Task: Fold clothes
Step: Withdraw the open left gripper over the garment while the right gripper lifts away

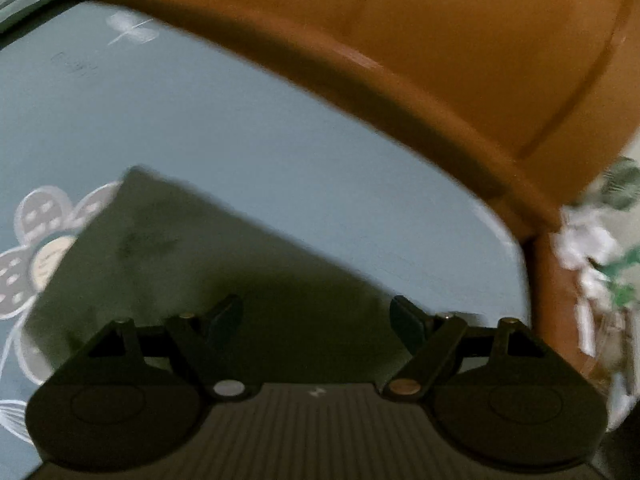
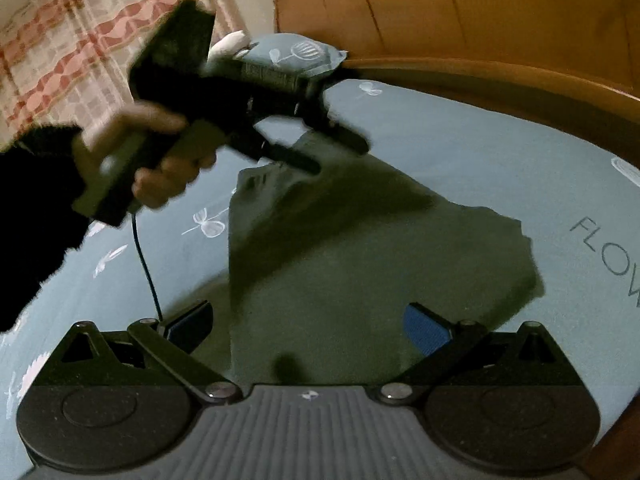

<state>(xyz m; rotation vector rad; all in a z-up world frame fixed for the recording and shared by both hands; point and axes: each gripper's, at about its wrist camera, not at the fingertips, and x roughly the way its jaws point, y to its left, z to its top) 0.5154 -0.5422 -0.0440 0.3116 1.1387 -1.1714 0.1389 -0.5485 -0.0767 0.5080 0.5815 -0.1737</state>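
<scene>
An olive-green garment (image 2: 360, 260) lies flat on the blue bed sheet (image 2: 480, 152), folded into a broad shape with a ragged right edge. My right gripper (image 2: 310, 328) hovers over its near edge, jaws wide open, nothing pinched. In the right wrist view a hand holds my left gripper (image 2: 332, 152) above the garment's far corner, fingers apart. In the left wrist view the garment (image 1: 180, 260) spreads under my left gripper (image 1: 316, 316), which is open and empty. That picture is blurred by motion.
An orange-brown wooden headboard (image 2: 480, 12) curves around the far side of the bed (image 1: 440, 40). A blue pillow (image 2: 296, 56) sits at the head, with a red-patterned curtain (image 2: 80, 40) behind. A cable (image 2: 144, 264) hangs from the left gripper. Patterned cloth (image 1: 600, 260) lies beyond the bed corner.
</scene>
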